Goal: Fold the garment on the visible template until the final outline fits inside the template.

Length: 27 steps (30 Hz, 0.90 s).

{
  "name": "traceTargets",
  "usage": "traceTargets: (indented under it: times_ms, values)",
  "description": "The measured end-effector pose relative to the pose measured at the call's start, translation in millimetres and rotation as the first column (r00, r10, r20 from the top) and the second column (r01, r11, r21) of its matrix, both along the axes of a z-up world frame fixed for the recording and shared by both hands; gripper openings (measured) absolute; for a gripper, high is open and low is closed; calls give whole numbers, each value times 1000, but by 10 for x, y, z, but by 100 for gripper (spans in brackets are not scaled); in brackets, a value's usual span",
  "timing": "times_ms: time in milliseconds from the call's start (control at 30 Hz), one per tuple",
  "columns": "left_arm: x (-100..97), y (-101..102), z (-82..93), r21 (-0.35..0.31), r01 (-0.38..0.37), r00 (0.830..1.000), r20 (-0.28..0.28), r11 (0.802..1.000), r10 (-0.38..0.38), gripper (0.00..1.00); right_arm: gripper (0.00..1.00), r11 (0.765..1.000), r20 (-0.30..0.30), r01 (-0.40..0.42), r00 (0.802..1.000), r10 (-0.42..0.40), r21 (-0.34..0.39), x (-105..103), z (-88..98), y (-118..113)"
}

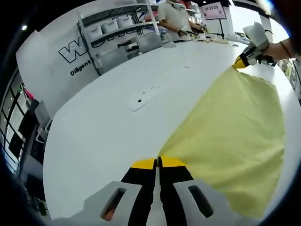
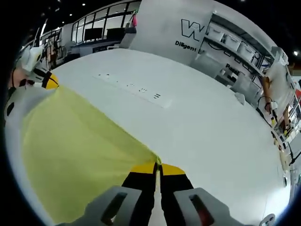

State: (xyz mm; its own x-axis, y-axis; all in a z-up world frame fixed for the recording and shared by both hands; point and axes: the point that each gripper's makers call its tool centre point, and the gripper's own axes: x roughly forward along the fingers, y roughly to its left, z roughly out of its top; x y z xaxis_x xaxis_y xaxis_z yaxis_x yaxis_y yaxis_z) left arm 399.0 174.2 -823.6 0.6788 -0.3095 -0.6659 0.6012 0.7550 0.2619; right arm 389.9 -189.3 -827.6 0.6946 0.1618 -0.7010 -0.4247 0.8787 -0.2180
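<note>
A pale yellow garment (image 1: 235, 141) is stretched taut above the white table (image 1: 103, 136), held by one edge between both grippers. In the left gripper view my left gripper (image 1: 158, 161) is shut on one corner of the garment, its yellow-tipped jaws pressed together. Far off at the top right of that view, my right gripper (image 1: 242, 62) pinches the other corner. In the right gripper view my right gripper (image 2: 158, 165) is shut on its corner of the garment (image 2: 75, 155), and my left gripper (image 2: 49, 81) shows at the far left, held by a hand. No template outline is visible.
A white power strip (image 1: 144, 97) lies on the table (image 2: 202, 122) beyond the garment, also seen as a strip (image 2: 134, 88) in the right gripper view. A person (image 1: 176, 19) stands at the table's far side near shelving with bins (image 1: 113, 28).
</note>
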Motion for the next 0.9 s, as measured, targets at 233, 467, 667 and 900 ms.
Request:
traceTargets:
  times_ms: [233,467,667,900]
  values:
    - [75,178,106,13,-106,993,47,994,106,4,0,990,48,74,996,-69,-117,46,97,-197]
    - [53,223,191,-55,-122,991,42,991,124,3,0,989,82,140,986,-144,48,-16,250,-176]
    - [-93,141,239,-127,-125,991,35,984,130,3,0,975,133,152,976,-175,165,-121,443,-61]
    - [-264,102,277,-154,-109,993,34,982,116,3,0,971,156,135,974,-167,196,-221,506,-13]
